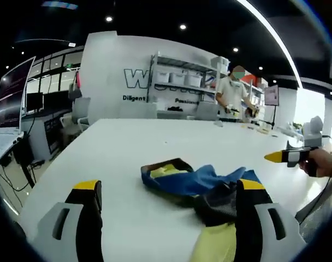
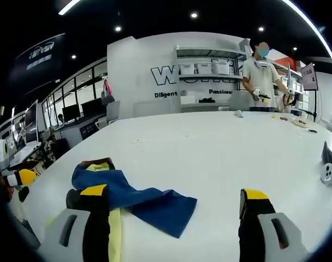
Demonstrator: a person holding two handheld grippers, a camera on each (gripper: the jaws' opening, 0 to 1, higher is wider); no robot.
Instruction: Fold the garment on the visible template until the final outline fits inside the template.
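Note:
A crumpled blue garment (image 1: 201,181) with yellow and dark parts lies on the white table (image 1: 155,142), just ahead of my left gripper (image 1: 169,185), whose jaws stand wide open with nothing between them. A pale yellow template (image 1: 216,246) shows under the garment's near edge. From the right, a hand holds my right gripper (image 1: 286,157) above the table, apart from the cloth. In the right gripper view the blue garment (image 2: 138,197) lies low and left, partly between the wide-open jaws of my right gripper (image 2: 174,192). A strip of the yellow template (image 2: 116,232) runs beside the left jaw.
A person (image 1: 231,95) stands at the table's far end before white shelves (image 1: 179,73). Monitors and chairs line the left side (image 1: 16,98). A grey object (image 2: 330,169) rests on the table at the right edge, with small items (image 2: 300,122) at the far right.

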